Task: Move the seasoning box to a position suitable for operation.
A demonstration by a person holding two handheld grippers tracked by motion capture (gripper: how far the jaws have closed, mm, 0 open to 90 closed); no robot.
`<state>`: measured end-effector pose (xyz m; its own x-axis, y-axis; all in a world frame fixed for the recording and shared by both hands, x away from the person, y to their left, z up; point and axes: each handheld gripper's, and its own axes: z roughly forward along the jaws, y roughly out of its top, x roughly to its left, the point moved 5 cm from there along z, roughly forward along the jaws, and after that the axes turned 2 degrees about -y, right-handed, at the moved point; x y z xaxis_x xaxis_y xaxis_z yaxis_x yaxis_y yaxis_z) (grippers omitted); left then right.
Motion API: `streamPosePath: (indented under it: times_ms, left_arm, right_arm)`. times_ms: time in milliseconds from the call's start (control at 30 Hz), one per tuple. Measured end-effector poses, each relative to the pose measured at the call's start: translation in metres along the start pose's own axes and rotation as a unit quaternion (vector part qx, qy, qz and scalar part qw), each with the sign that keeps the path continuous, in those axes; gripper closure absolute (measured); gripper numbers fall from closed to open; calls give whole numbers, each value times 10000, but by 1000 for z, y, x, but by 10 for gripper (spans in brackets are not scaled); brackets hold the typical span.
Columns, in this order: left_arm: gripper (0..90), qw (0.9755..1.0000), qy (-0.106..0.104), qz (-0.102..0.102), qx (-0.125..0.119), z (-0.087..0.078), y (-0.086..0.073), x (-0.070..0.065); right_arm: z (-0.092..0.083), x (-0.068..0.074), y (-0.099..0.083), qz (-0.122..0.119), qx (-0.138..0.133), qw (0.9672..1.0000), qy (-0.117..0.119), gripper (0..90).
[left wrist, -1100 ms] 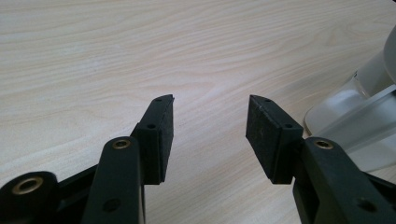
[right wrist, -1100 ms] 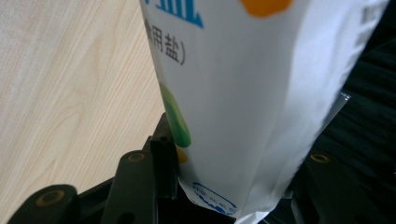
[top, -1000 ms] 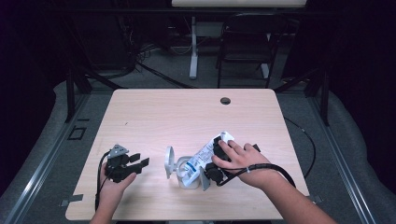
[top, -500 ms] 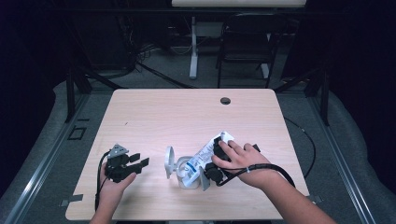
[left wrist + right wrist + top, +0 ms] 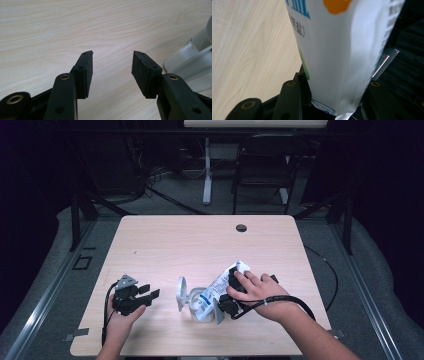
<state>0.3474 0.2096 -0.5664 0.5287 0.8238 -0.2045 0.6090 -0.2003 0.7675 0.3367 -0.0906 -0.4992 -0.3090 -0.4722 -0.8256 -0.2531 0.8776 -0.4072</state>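
Right gripper (image 5: 227, 295) lay at the near right of the bench (image 5: 200, 240), under the person's right hand (image 5: 255, 290). A white pouch (image 5: 220, 287) with blue print sat between its fingers (image 5: 294, 95). In the right gripper view the pouch (image 5: 337, 50) ran up from the jaw base, with blue lettering, an orange patch at the top and a green mark at its left edge. The left finger lay against the pouch's edge; the right one was mostly hidden behind the pouch, so contact on that side could not be confirmed. The jaws had just been closing, with the pouch between them. Reading: pinching the pouch.

The pouch lay tilted on the bench, upper end pointing far and right, lower end resting in or on a white container (image 5: 192, 300) at near centre. Which of the two could not be told. A round white lid (image 5: 181, 294) stood on edge at the container's left side, touching it.

Left gripper (image 5: 145, 296) rested at the near left of the bench, in the person's left hand (image 5: 122, 320), pointing right toward the container and well apart from it. Its fingers (image 5: 86, 72) were spread with bare bench between them, holding nothing. In the left gripper view the white container (image 5: 190, 65) showed at the right edge, beyond the right finger.

A dark round grommet (image 5: 241, 227) sat near the far edge of the bench.
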Motion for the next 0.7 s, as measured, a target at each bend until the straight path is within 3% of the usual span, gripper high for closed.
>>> streamPosePath:
  times_ms: [33,700]
  left_arm:
    - [520,10000,0,0,-3,0,0,0]
    - [520,10000,-7,-16,2,1,-1,1]
  right_arm:
    - [-2,-1,0,-82,101,9999,-9,637]
    - [-1,-1,0,51,26,10000,-32,679]
